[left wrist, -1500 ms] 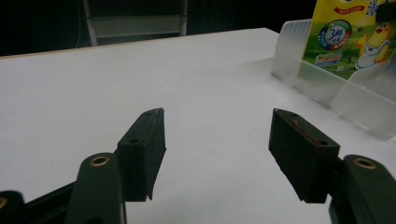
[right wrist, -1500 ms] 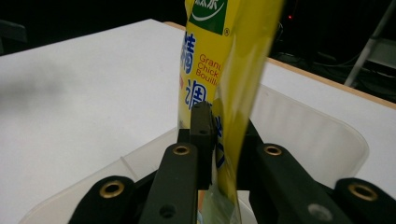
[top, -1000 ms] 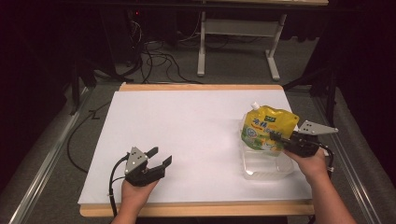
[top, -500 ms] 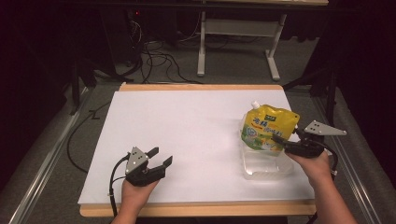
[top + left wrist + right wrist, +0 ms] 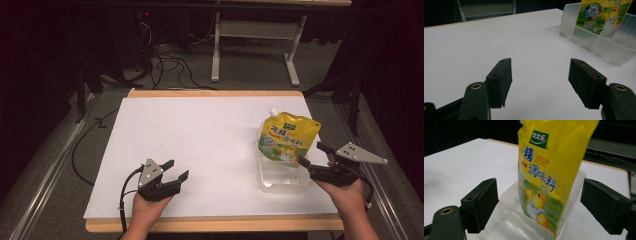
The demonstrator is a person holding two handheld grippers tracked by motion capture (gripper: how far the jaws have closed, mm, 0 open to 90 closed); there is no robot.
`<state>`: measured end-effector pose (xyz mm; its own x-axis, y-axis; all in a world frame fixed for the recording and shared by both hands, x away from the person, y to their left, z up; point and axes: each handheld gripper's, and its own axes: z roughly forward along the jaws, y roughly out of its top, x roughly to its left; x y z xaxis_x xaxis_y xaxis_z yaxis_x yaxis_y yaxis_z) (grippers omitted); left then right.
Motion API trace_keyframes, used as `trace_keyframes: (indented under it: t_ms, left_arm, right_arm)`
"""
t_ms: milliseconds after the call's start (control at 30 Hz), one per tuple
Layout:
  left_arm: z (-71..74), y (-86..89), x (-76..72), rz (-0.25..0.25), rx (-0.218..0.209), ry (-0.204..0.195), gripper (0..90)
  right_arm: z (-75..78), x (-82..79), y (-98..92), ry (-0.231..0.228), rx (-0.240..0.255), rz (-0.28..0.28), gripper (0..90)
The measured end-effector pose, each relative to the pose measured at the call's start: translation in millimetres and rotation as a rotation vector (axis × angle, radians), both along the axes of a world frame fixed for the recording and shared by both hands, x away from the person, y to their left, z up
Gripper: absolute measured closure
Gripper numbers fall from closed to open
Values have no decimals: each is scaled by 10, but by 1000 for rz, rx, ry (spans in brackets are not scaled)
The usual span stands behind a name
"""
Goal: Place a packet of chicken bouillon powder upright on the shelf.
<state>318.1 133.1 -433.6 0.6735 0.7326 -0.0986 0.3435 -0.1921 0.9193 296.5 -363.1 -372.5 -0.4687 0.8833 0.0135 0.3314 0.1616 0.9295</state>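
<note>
Pouch (image 5: 287, 136), yellow with a spout, is now standing on its own in the clear plastic tub (image 5: 283, 179) near the table's (image 5: 200, 130) right edge, leaning on the far wall. Right gripper (image 5: 316, 161) is backing off toward the person, jaws spread wide either side of it and touching nothing; a second ago it sat closer in. Placement looks finished. Left gripper (image 5: 177, 170) is idling over the near left table, jaws spread, empty.

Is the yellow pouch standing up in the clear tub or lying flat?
Standing. The yellow pouch sits upright in the clear tub, its spout topmost, its bottom inside the tub's walls. The open right tool isn't touching it.
</note>
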Motion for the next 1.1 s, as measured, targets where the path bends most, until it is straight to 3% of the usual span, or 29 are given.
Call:
trace_keyframes:
  t_ms: [133,233,433,600,700,733,833,1000,1100]
  left_arm:
    - [-5,-38,-13,-20,12,4,355]
    - [-7,-65,-22,-32,16,8,352]
    - [-4,-80,-31,-50,25,8,344]
    - [-2,-83,-29,-73,32,4,336]
    - [-10,-83,-27,-73,30,8,329]
    - [-17,-90,-23,-75,30,14,327]
    - [-20,-102,-15,-73,27,24,313]
    - [-28,-143,-3,-64,17,51,299]
    - [-34,-167,-5,-58,10,59,291]
  right_arm:
    - [92,-160,196,-27,2,45,146]
    - [104,-191,419,-29,6,93,143]
    - [-15,-75,926,6,2,193,134]
    - [-211,48,1246,33,-1,236,124]
    - [-299,58,1300,35,16,250,125]
    - [-380,54,1367,65,-25,276,116]
    - [-422,32,1372,66,-39,285,116]
    - [-442,-6,1247,79,23,278,118]
    - [-440,-12,1213,78,35,276,123]
